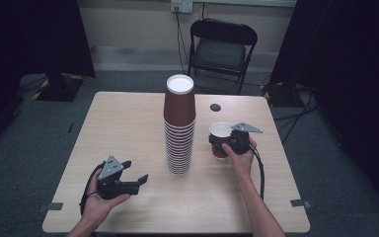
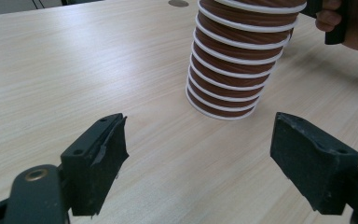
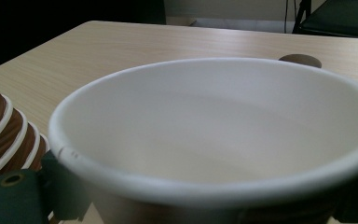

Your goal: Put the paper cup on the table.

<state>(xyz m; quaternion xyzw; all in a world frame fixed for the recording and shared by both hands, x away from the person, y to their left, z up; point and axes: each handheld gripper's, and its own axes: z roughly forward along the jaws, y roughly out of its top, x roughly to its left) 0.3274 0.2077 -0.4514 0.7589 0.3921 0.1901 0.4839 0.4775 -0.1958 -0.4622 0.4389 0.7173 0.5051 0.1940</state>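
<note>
A tall stack of brown paper cups point(image 1: 179, 126), mouths down with white rims, stands in the middle of the table. My left gripper point(image 1: 135, 171) lies near the front left, open and holding nothing. In the left gripper view its jaws point(image 2: 198, 154) stand wide apart, facing the base of the stack point(image 2: 240, 60). My right gripper point(image 1: 221, 141) is shut on a single brown cup point(image 1: 220, 134), upright, just right of the stack. That cup's white inside point(image 3: 214, 126) spreads across the right gripper view, with the stack point(image 3: 0, 130) at its left. Whether the cup touches the table, I cannot tell.
The light wooden table point(image 1: 128, 123) has a dark round hole point(image 1: 215, 107) near its far edge. A black folding chair point(image 1: 222, 49) stands behind the table. Dark curtains hang at both sides. The right hand point(image 2: 349, 23) shows in the left gripper view.
</note>
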